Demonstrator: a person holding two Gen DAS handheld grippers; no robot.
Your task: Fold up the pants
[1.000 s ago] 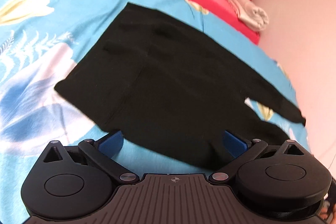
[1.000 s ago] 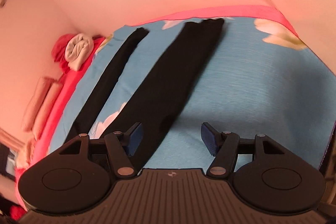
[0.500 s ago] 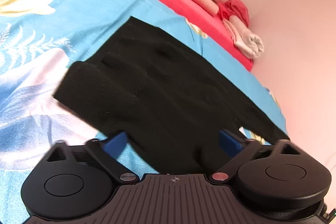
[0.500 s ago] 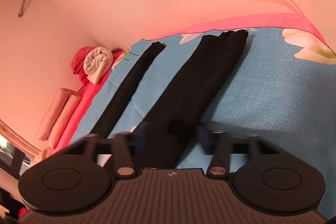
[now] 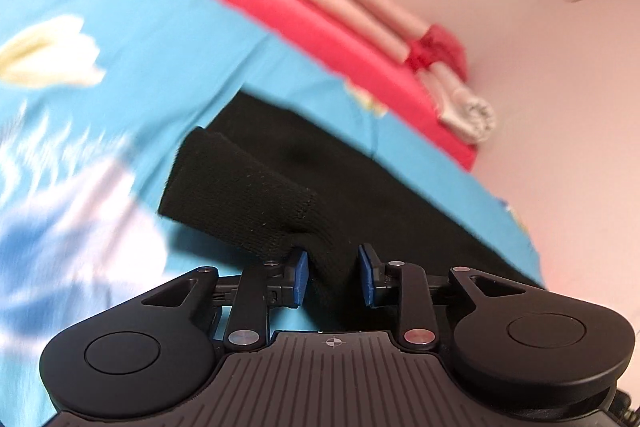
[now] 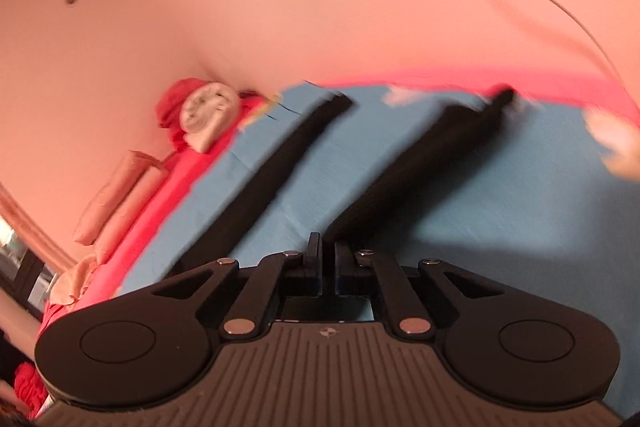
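Observation:
Black pants (image 5: 256, 183) lie on a blue flowered bed sheet (image 5: 100, 39). In the left wrist view my left gripper (image 5: 332, 275) is shut on the near edge of the waist part, and the fabric rises bunched between the blue pads (image 5: 300, 275). In the right wrist view two black legs stretch away toward the wall, the left leg (image 6: 276, 179) flat and the right leg (image 6: 420, 171) lifted. My right gripper (image 6: 328, 267) is shut on the near end of the right leg.
A pink wall (image 6: 320, 7) runs close behind the bed. Rolled pink and white cloths (image 5: 468, 107) and red fabric (image 5: 436, 47) lie along the red bed edge (image 5: 280, 11). They also show at left in the right wrist view (image 6: 208, 115).
Both grippers went from open to shut on the pants. The left one has lifted the waist edge, folding it up; the right one has lifted the near leg off the sheet.

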